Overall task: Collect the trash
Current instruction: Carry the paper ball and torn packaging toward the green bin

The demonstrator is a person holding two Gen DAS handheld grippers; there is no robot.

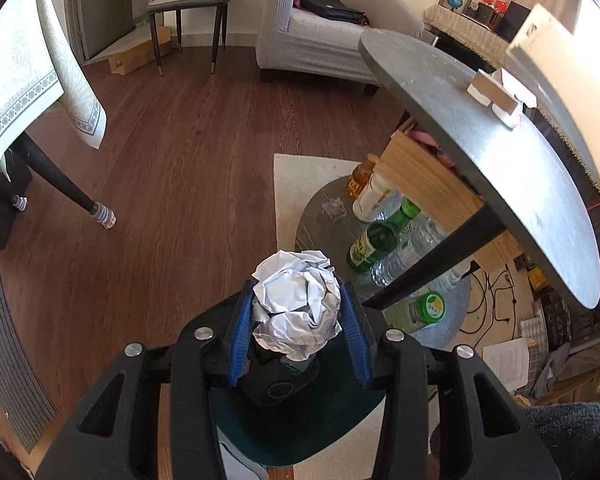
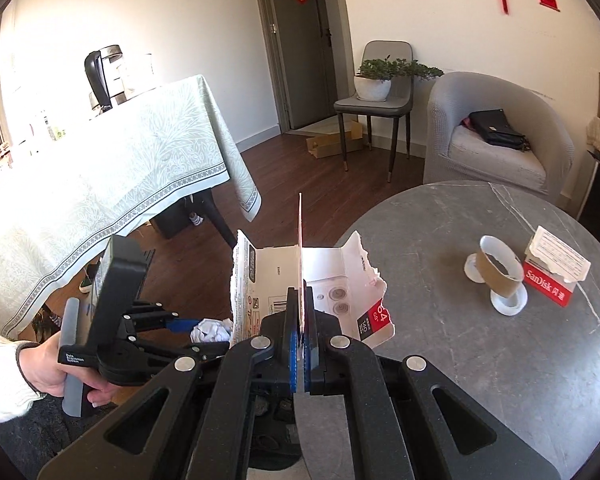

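Both grippers (image 1: 298, 320) (image 2: 301, 334) clamped, fingers closed.

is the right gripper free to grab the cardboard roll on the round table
Probably not yet: the right gripper is shut on a torn package. The cardboard roll lies unobstructed on the round table, beside the SanDisk box.

A crumpled white paper ball (image 1: 296, 304) is showing grey shadowed creases between blue ribbed gripper pads (image 1: 240, 332). Beside the grey marbled round table (image 2: 500, 360), a pale green leaf-patterned tablecloth (image 2: 120, 168) is displaying a dotted border.
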